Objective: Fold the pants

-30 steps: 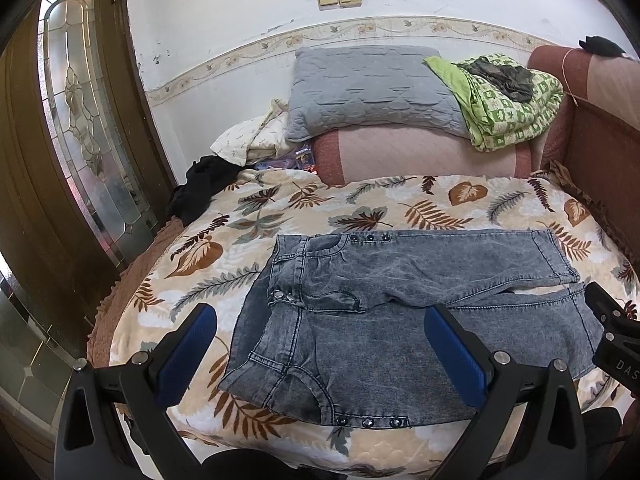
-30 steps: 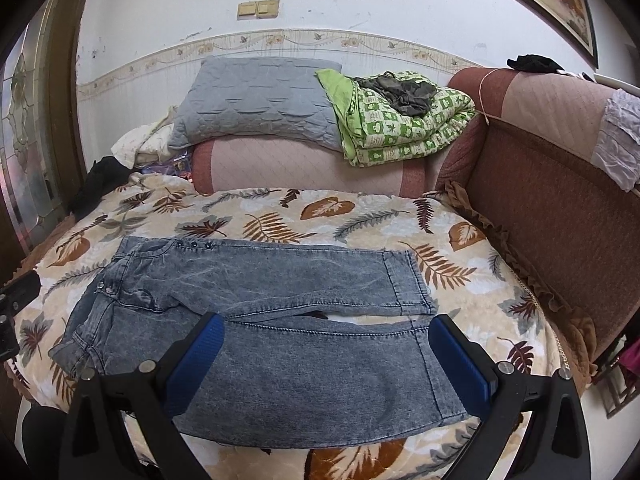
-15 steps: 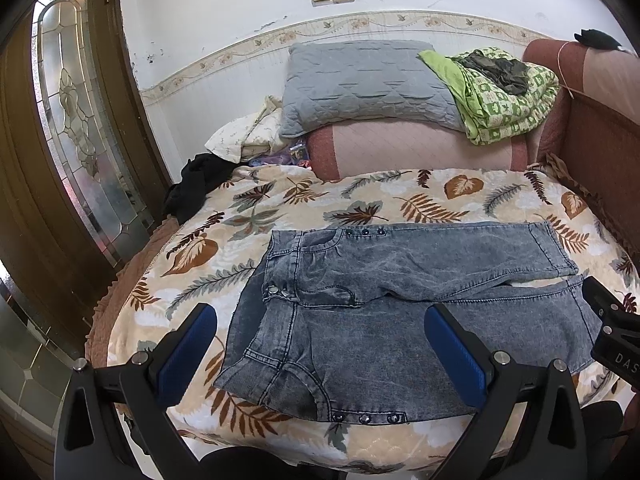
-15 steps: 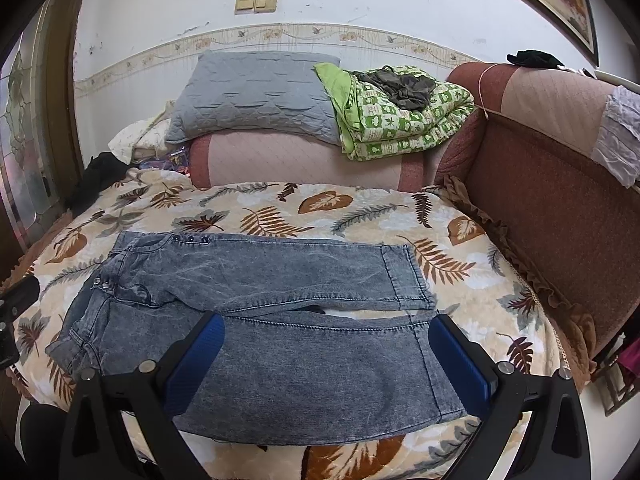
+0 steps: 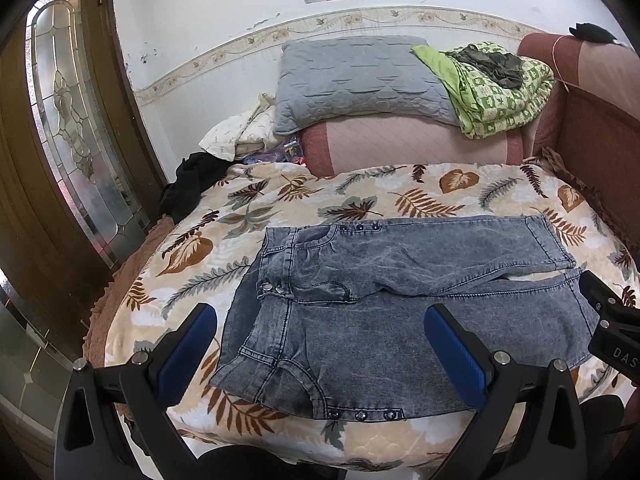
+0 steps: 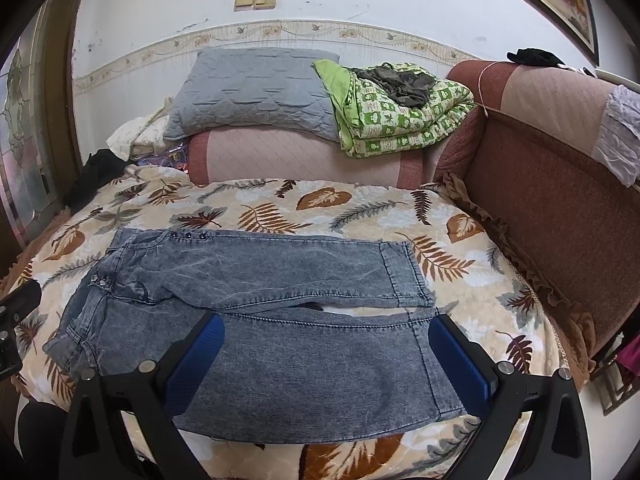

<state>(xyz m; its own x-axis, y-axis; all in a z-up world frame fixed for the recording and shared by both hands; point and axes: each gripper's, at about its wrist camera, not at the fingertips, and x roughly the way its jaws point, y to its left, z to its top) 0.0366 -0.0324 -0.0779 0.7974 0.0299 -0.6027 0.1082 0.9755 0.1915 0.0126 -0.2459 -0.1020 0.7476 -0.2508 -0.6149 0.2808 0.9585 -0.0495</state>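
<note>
Left wrist view: pants (image 5: 400, 312) reach bedspread's (image 5: 240, 208) near edge; both jaws wide, empty.

A bed (image 5: 400, 196) with a leaf-print cover stands against a white wall (image 5: 224, 12). A grey pillow (image 5: 352, 80) and green quilt (image 5: 504, 92) lie at its head; a glass-paned door (image 5: 68, 120) stands left of the bed.

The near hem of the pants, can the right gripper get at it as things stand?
Probably yes. The right gripper is open above the near leg of the pants, with the near hem just inside its right finger. Nothing lies on the denim or between them; the blanket there is bare.
</note>
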